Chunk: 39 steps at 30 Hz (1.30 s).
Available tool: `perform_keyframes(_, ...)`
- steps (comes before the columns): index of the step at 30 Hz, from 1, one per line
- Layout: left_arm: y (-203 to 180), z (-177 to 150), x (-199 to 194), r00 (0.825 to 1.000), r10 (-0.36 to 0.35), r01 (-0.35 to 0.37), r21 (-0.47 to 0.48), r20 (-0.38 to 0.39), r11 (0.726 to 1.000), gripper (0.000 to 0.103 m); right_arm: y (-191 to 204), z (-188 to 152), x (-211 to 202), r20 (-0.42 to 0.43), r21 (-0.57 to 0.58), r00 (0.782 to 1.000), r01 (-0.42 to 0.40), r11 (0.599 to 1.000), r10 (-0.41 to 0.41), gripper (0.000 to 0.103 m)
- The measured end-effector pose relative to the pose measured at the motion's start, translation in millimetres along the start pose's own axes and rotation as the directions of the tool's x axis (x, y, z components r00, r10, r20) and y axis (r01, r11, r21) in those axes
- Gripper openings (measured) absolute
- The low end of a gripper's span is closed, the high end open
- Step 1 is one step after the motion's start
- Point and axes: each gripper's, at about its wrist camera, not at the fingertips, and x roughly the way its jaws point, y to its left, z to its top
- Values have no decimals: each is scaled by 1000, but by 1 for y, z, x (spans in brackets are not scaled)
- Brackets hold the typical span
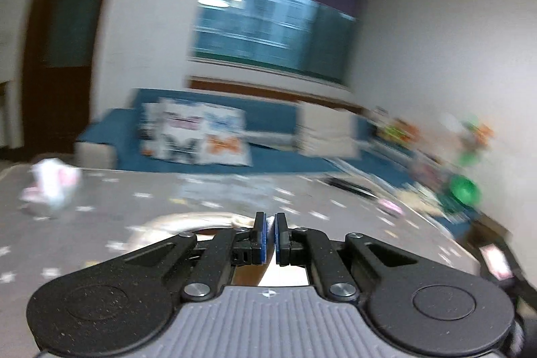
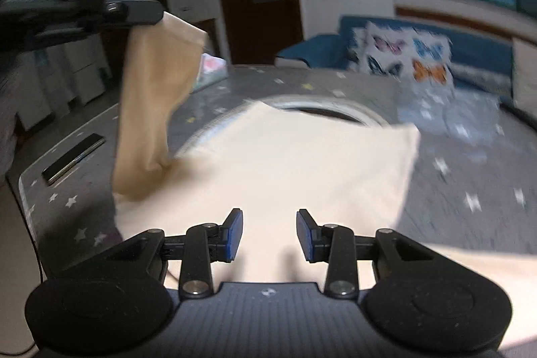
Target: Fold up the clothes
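A cream T-shirt (image 2: 288, 163) lies on the grey star-patterned table (image 2: 470, 176), its collar (image 2: 322, 106) toward the far side. My left gripper (image 2: 134, 10) is shut on one sleeve (image 2: 151, 103) and holds it lifted well above the table at the left. In the left wrist view that gripper (image 1: 270, 235) has its pads pressed together on a thin bit of cream cloth (image 1: 188, 223), with the collar just beyond. My right gripper (image 2: 269, 234) is open and empty, low over the shirt's near part.
A black phone (image 2: 72, 158) lies near the table's left edge. A pink-and-white bundle (image 1: 53, 185) sits at the far left of the table. Behind the table stands a blue sofa (image 2: 470, 56) with a butterfly cushion (image 2: 406, 54). Toys and clutter (image 1: 463, 187) crowd the right side.
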Motion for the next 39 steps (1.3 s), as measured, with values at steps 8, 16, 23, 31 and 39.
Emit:
perform_keyframes(8, -34, -47, 31, 980, -67, 87, 101, -188, 991, 32, -30, -24, -9, -32, 111, 999, 22, 994, -18, 36)
perform_keyframes(16, 37, -88, 4, 944, 177, -154, 103, -277, 983, 30, -31, -20, -12, -14, 132, 1000, 10, 991, -9, 36)
perform_keyframes(23, 58, -111, -4, 926, 205, -186, 89, -317, 979, 29, -19, -17, 17, -69, 91, 997, 45, 995, -39, 35)
perform_keyframes(31, 61, -94, 4, 939, 216, -192, 114, -267, 975, 29, -12, -11, 15, -79, 52, 994, 75, 996, -71, 7)
perform_keyframes(39, 77, -84, 58, 919, 233, -207, 114, -318, 972, 30, -2, 5, 7, -21, -2, 996, 88, 996, -88, 7)
